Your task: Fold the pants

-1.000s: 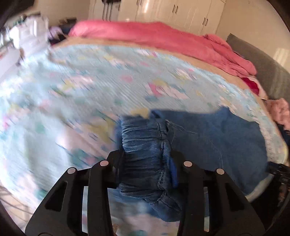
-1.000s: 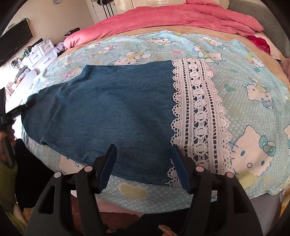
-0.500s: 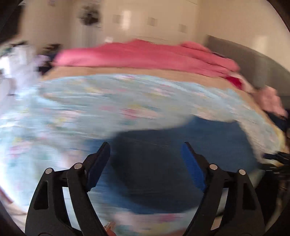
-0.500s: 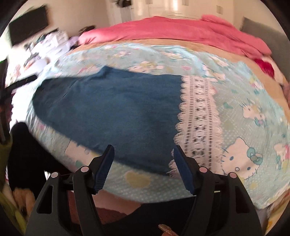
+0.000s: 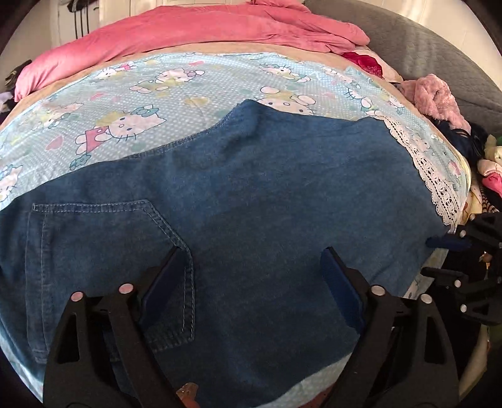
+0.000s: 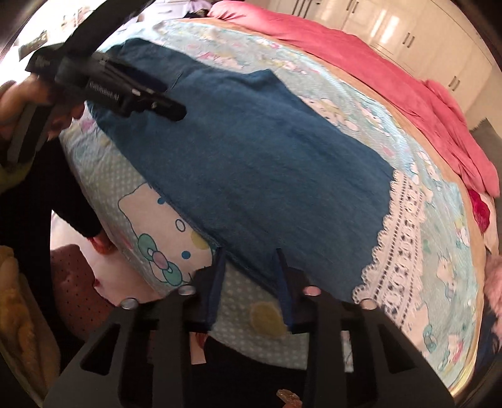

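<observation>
The blue denim pants (image 5: pixel 251 194) lie flat on the Hello Kitty bed sheet (image 5: pixel 175 91), back pocket (image 5: pixel 103 251) up, with a white lace hem (image 5: pixel 429 169) at the right end. My left gripper (image 5: pixel 251 273) is open and empty just above the pants near the pocket. In the right wrist view the pants (image 6: pixel 251 157) run from upper left to the lace hem (image 6: pixel 398 232). My right gripper (image 6: pixel 251 260) is partly open at the pants' near edge, with nothing between its fingers. It also shows at the right edge of the left wrist view (image 5: pixel 464 251).
A pink duvet (image 5: pixel 200 28) is bunched along the far side of the bed. A grey headboard (image 5: pixel 439 53) and loose clothes (image 5: pixel 436 100) lie at the right. The left gripper body and the hand holding it (image 6: pixel 103 84) show upper left in the right wrist view.
My left gripper has let go of the bunched waistband, opened and now hovers over the flattened pants. My right gripper has narrowed and swung toward the pants' near edge.
</observation>
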The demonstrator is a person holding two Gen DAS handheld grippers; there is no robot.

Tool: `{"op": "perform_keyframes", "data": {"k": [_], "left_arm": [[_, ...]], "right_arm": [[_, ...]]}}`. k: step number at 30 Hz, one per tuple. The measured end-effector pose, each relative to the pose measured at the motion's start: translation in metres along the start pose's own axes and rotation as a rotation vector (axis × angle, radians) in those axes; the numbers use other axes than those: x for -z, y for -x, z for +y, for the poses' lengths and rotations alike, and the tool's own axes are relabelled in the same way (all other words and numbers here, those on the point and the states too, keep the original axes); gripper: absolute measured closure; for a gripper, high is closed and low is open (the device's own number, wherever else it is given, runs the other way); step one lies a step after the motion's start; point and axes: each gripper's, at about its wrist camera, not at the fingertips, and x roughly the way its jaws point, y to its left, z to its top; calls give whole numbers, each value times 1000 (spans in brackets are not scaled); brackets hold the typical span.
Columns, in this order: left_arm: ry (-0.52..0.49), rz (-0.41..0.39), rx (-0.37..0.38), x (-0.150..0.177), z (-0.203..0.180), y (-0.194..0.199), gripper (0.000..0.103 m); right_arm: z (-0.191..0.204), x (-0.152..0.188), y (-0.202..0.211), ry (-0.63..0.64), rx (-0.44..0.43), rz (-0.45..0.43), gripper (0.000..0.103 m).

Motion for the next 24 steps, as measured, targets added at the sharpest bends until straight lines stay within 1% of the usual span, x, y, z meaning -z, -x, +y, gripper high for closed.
{"op": "perform_keyframes", "data": {"k": [1,2,4,5,6,8,9,10,11,12,14,15,16,17,18,21,24], "left_arm": [[1,-2,0,0,1,-1,19],[0,-3,-1,-1,1,-1,19],[7,-7,2,-1,4,-2,19],[12,-11,7,-1,5,-2,19],[21,-16,12,-1,7,-2,19],[26,-27,12,-3,7,-2,19],[27,-37,12,-3,8,-2,18],[29,-47,16,-2,8,0,18],[31,-53,21,-2,8,2,18],[39,-58,28,-2,9,5,15],[61,-76,42,-5,11,14,13],[65,-89,51,-8,12,19,13],[69,-110,55,-13,13,24,13],[67,-124,54,-16,12,27,12],[57,-132,44,-24,11,29,9],[36,-134,6,-48,10,28,9],[21,-117,0,-77,11,17,9]], "right_arm": [[1,0,-4,5,-16,9,94],[0,0,-5,1,-37,9,95],[-6,2,-3,-27,-85,6,102],[-7,3,-1,-45,-120,7,103],[-7,4,-1,-50,-135,8,103],[-3,9,-8,-42,-101,38,103],[-5,10,-12,-57,-101,51,103],[-9,12,-12,-90,-122,55,103],[-13,12,-7,-126,-147,39,103],[-18,12,2,-155,-172,1,102],[-28,10,18,-196,-211,-80,88],[-35,8,26,-217,-219,-122,73],[-39,5,29,-231,-215,-144,60],[-45,1,31,-248,-199,-161,58],[-50,-4,30,-262,-178,-164,57],[-71,-25,16,-310,-87,-138,57],[-87,-36,-2,-366,-104,-119,51]]}}
